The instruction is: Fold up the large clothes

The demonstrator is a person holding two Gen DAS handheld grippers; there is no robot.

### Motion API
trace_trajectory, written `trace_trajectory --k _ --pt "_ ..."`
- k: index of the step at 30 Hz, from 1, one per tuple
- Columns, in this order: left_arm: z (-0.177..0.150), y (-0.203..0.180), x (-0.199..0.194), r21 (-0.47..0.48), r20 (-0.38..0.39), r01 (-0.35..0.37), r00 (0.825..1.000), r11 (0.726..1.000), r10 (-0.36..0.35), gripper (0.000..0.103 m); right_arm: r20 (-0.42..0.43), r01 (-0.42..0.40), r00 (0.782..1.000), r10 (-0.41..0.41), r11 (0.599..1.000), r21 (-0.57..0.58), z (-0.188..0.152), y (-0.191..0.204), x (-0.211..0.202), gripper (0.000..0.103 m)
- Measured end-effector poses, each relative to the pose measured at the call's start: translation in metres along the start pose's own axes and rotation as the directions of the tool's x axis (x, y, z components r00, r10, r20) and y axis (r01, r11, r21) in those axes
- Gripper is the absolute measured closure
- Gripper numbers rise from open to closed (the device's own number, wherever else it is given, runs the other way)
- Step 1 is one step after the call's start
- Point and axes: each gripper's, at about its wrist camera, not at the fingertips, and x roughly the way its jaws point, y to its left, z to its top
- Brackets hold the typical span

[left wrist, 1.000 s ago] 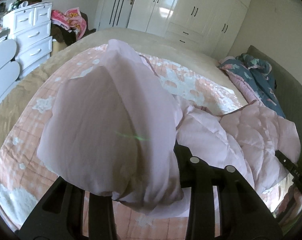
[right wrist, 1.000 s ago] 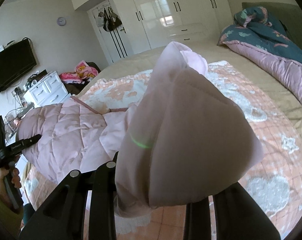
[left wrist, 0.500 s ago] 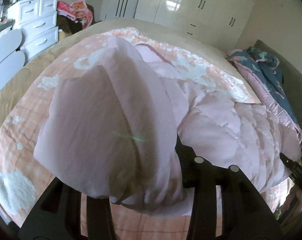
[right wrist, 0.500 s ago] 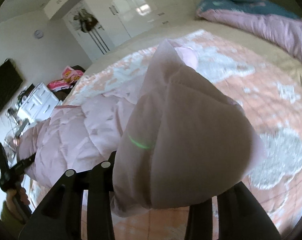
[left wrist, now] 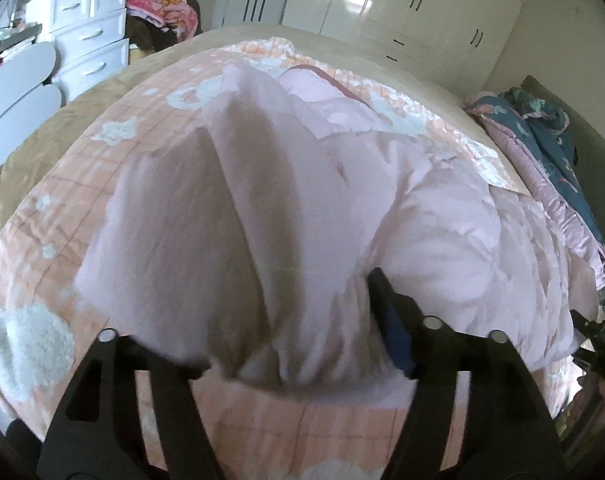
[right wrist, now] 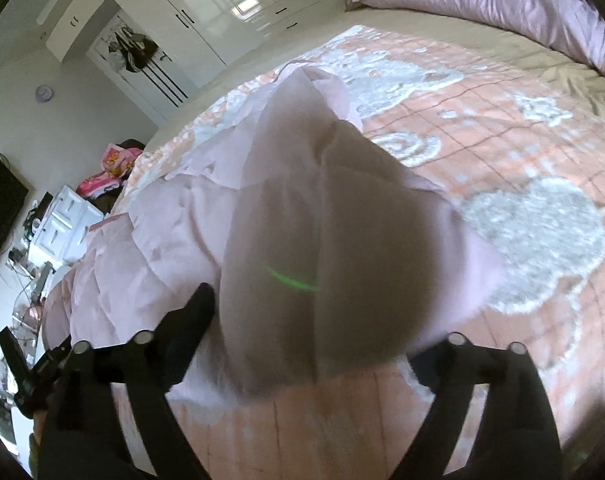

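A pale pink quilted padded coat (left wrist: 442, 216) lies spread on a peach-and-white patterned fleece blanket (left wrist: 62, 200) covering the bed. The left gripper (left wrist: 286, 344) is pinching a bunched fold of the coat, which billows up between its black fingers (left wrist: 386, 300) toward 12 o'clock and hides the fingertips. In the right wrist view, the right gripper (right wrist: 310, 344) likewise clamps a fold of the same coat (right wrist: 326, 240), the fabric rising from the jaws toward 12 o'clock, with the coat's body trailing off at 9 o'clock. A white chest of drawers (left wrist: 90, 36) stands at 10 o'clock in the left view; a dark floral quilt (left wrist: 550, 140) sits at 2 o'clock.
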Motion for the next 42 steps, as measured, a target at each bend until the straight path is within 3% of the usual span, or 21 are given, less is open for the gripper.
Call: trace_trajectory --k 3,9,13,19,25,30,42 --pt "-0.009 0.004 -0.011 0.002 -0.001 -0.006 1.000 1.000 0.006 0.028 0.031 0.042 0.999 -0.041 0.999 -0.012 -0.010 0.000 -0.022 0.006" --pt "-0.025 0.007 -0.040 0.024 0.003 -0.015 1.000 1.000 0.015 0.011 0.101 0.058 0.994 -0.051 0.996 -0.070 -0.025 0.009 -0.069 0.004" --pt "-0.036 0.005 -0.065 0.028 0.018 -0.007 1.000 1.000 0.006 0.009 0.155 0.074 0.986 -0.054 0.989 -0.128 -0.034 0.023 -0.100 0.004" --pt "-0.044 -0.008 -0.103 0.032 0.070 0.002 0.998 0.999 -0.005 0.009 0.215 0.046 0.977 0.007 0.969 -0.242 -0.050 0.059 -0.138 0.004" --pt "-0.049 -0.037 -0.143 0.083 0.133 0.040 0.990 0.996 -0.051 0.009 0.244 0.044 0.968 0.053 0.925 -0.378 -0.070 0.099 -0.167 0.004" --pt "-0.060 -0.062 -0.160 0.135 0.148 0.081 0.984 0.988 -0.101 0.009 0.201 0.026 0.977 0.078 0.882 -0.471 -0.093 0.127 -0.173 0.004" --pt "-0.087 -0.094 -0.162 0.203 0.112 0.094 0.987 0.975 -0.119 0.009 0.112 -0.018 0.989 0.093 0.843 -0.538 -0.131 0.155 -0.159 0.004"
